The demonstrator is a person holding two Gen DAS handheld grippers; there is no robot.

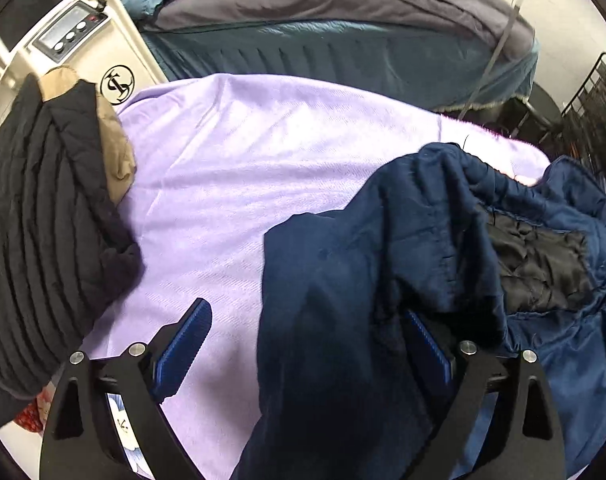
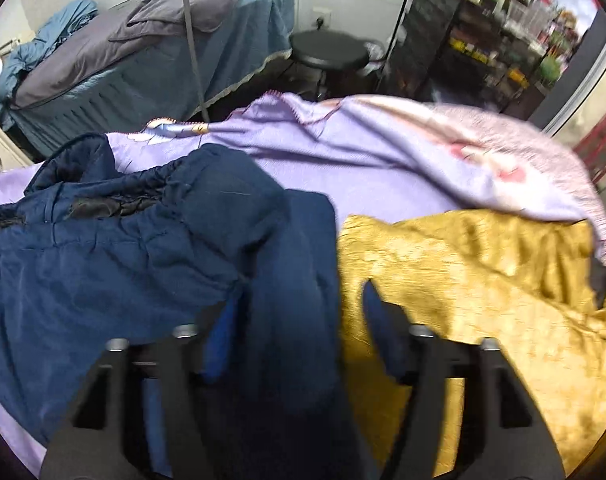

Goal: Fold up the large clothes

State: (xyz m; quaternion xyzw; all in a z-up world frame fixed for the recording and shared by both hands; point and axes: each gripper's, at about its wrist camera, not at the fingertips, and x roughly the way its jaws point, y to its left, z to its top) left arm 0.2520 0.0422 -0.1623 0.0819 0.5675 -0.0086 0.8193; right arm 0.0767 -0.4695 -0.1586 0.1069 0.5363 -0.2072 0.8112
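The left hand-held gripper [image 1: 303, 354] has two matte black, arched arms with cut-out slots, each topped by round silver screws. Its fingers [image 1: 183, 354] carry ribbed blue pads. The right hand-held gripper [image 2: 299, 344] is built alike: black slotted arms, silver screws, blue pads on the fingers [image 2: 221, 344].

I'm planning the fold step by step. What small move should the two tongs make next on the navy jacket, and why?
Probably close both tongs on the fabric. The left tongs and right tongs both stand open, and a fold of the navy jacket already hangs between each pair of fingers. The jacket lies crumpled on the purple blanket, so it needs gripping before it can be spread or folded.
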